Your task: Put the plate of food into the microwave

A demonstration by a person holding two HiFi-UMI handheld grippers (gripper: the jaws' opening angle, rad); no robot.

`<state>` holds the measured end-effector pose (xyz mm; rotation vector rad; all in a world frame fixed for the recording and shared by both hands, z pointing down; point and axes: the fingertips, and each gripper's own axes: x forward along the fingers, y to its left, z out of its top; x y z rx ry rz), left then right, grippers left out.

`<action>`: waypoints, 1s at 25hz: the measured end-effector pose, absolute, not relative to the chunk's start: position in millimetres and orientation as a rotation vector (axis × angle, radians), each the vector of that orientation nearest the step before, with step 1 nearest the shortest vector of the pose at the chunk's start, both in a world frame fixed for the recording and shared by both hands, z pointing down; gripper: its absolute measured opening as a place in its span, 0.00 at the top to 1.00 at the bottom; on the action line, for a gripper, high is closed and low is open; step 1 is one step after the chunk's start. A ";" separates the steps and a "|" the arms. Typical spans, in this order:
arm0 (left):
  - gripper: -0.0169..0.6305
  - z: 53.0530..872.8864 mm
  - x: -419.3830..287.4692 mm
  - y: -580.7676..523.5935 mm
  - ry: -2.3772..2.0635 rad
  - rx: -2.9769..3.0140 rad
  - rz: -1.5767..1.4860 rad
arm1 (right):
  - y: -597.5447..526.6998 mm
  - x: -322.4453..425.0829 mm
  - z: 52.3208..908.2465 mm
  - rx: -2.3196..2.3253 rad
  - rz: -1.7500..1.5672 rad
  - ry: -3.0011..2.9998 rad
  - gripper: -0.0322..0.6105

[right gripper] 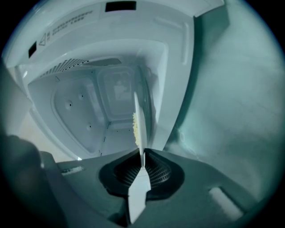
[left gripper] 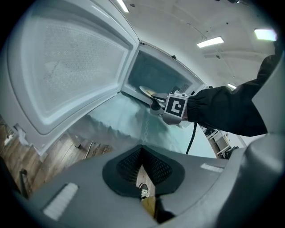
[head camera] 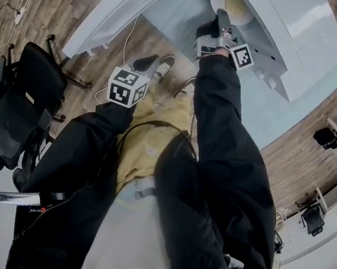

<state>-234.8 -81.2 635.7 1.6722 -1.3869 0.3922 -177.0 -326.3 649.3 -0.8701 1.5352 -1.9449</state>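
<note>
right gripper [right gripper: 142,156]: jaws clamped on plate [right gripper: 139,113] rim | left gripper [left gripper: 141,153]: jaws together, empty | risk: thin edge grip, plate may tilt, spilling food [right gripper: 134,128] inside microwave [right gripper: 84,107]

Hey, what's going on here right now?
A person is loading a white plate of yellow food into an open white microwave. The right tongs are clamped on the plate's rim, holding it at the cavity's mouth. The left tongs are shut and empty, held back below the swung-open door.
</note>
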 end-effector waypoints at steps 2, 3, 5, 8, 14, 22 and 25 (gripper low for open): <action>0.98 637.4 -235.8 -78.5 -1.386 1.666 0.393 | -327.5 -178.1 648.8 -0.864 -1.940 1.551 0.92; 0.98 637.8 -236.4 -77.4 -1.385 1.663 0.393 | -327.4 -179.2 648.9 -0.863 -1.943 1.561 0.91; 0.98 637.3 -236.7 -76.7 -1.385 1.662 0.392 | -324.7 -182.4 647.7 -0.852 -1.955 1.583 0.83; 0.98 632.3 -235.0 -80.5 -1.381 1.679 0.391 | -315.8 -184.3 642.5 -0.823 -1.964 1.620 0.80; 0.98 618.3 -223.3 -101.0 -1.374 1.737 0.381 | -267.4 -194.8 621.7 -0.717 -1.977 1.914 0.81; 0.98 578.7 -199.5 -139.7 -1.405 1.828 0.341 | -192.4 -173.7 567.4 -0.665 -1.873 2.241 0.95; 0.98 557.8 -186.0 -155.0 -1.413 1.882 0.333 | -183.9 -156.0 550.7 -0.698 -1.800 2.336 0.96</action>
